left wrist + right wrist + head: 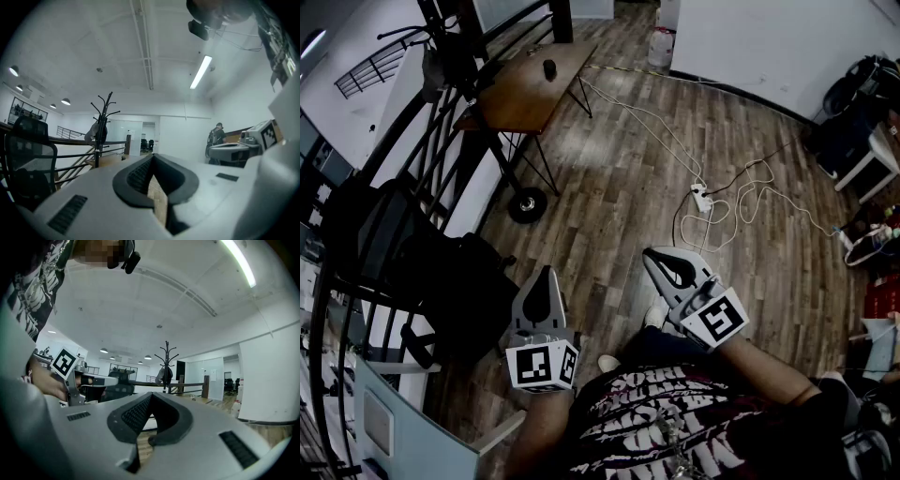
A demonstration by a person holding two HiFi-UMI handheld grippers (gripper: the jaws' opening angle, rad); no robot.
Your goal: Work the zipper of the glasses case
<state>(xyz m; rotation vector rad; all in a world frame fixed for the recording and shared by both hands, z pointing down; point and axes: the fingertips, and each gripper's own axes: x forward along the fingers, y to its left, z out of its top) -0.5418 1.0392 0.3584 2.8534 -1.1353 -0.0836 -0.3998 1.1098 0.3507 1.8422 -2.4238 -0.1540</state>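
Left gripper (546, 274): grey plastic, pointed, jaws pressed together, empty.
Right gripper (652, 255): same, jaws pressed together, empty.
Floor (619, 187): brown wood planks.

A small dark object (549, 68) stands on the wooden counter (520, 98), well away; too small to tell whether it is the glasses case, or its zipper's state.

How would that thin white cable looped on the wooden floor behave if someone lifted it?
The thin white cable lies in loose curls on the wooden floor, so it would probably hang floppy. It looks light, yet it appears to join a white power strip, which might drag along.
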